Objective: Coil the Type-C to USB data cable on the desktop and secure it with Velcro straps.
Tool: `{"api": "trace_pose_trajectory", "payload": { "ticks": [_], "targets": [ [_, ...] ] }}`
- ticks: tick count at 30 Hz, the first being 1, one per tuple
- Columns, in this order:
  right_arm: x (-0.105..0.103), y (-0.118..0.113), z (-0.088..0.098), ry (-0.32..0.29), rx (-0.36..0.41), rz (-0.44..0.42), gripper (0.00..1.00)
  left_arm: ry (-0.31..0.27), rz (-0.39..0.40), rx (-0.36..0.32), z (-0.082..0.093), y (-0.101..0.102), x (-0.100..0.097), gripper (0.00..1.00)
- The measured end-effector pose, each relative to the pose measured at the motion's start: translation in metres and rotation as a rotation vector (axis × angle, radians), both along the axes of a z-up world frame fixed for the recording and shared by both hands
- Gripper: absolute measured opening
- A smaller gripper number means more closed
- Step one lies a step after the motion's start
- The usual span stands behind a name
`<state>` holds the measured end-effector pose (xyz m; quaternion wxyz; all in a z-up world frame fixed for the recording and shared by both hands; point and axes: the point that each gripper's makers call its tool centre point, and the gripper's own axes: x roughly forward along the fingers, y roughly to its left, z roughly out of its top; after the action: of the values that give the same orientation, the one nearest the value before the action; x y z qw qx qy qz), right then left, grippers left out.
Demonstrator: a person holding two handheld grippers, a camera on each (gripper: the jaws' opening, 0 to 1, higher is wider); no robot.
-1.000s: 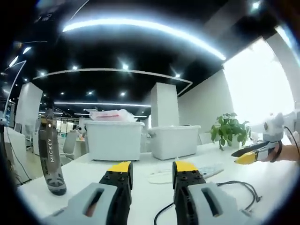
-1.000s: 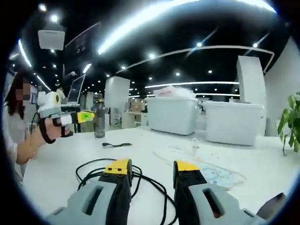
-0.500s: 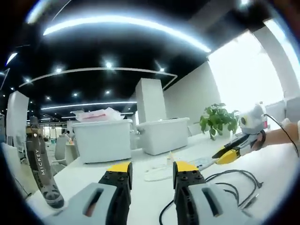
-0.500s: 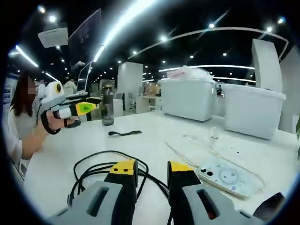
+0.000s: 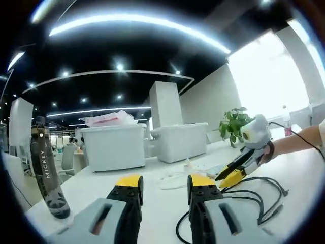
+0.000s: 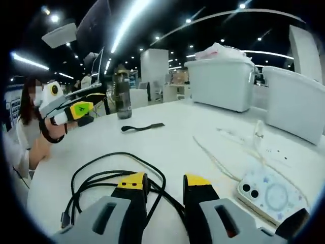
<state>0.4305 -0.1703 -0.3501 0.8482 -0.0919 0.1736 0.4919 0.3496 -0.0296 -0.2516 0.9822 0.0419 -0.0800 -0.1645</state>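
Observation:
The black data cable point(image 6: 114, 175) lies in loose loops on the white desk point(image 6: 167, 145), just ahead of my right gripper point(image 6: 165, 181). That gripper is open, and a strand of the cable runs under the gap between its yellow tips. A short black Velcro strap point(image 6: 142, 127) lies flat farther out on the desk. My left gripper point(image 5: 165, 181) is open and empty, low over the desk. In the left gripper view the cable point(image 5: 256, 201) lies at the lower right, with the right gripper point(image 5: 229, 176) slanting down at it. The left gripper point(image 6: 76, 107) shows at the left of the right gripper view, in a person's hand.
A dark bottle point(image 5: 46, 175) stands at the desk's left; the bottle point(image 6: 122, 95) is behind the strap. A phone in a light case point(image 6: 268, 190) and a thin white cable point(image 6: 226, 152) lie to the right. White storage bins point(image 5: 118, 148) and a potted plant point(image 5: 232, 127) line the far edge.
My right gripper has come down and closer to the cable loops, its jaws a little narrower. The left gripper view has swung slightly, and the right gripper now sits lower in it, over the cable.

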Motion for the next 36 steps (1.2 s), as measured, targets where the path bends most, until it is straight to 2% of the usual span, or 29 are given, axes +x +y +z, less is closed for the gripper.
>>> {"api": "trace_pose_trajectory", "payload": {
  "ticks": [4, 12, 17, 19, 24, 29, 34, 36],
  "targets": [
    [0.004, 0.008, -0.013, 0.04, -0.037, 0.024, 0.25, -0.007, 0.002, 0.012, 0.0, -0.001, -0.001, 0.37],
    [0.008, 0.013, -0.029, 0.06, -0.081, 0.039, 0.19, -0.011, -0.008, 0.025, 0.001, -0.005, -0.002, 0.37],
    [0.008, 0.016, -0.031, 0.098, -0.074, 0.046, 0.13, -0.01, -0.01, 0.026, 0.001, -0.005, -0.003, 0.37],
    [0.007, 0.018, -0.033, 0.125, -0.075, 0.052, 0.07, -0.008, -0.011, 0.027, 0.0, -0.006, -0.002, 0.37],
    [0.006, 0.02, -0.032, 0.129, -0.084, 0.068, 0.03, 0.006, -0.021, 0.033, -0.005, -0.009, -0.002, 0.37],
    [0.003, 0.016, -0.024, 0.081, -0.104, 0.069, 0.03, 0.027, -0.043, 0.047, -0.012, -0.016, 0.0, 0.37],
    [0.001, 0.009, 0.013, -0.036, -0.01, 0.03, 0.02, 0.049, -0.077, 0.064, -0.02, -0.025, -0.001, 0.37],
    [-0.01, 0.006, 0.033, -0.083, 0.048, 0.028, 0.02, 0.053, -0.095, 0.069, -0.021, -0.029, -0.002, 0.37]
  ]
}}
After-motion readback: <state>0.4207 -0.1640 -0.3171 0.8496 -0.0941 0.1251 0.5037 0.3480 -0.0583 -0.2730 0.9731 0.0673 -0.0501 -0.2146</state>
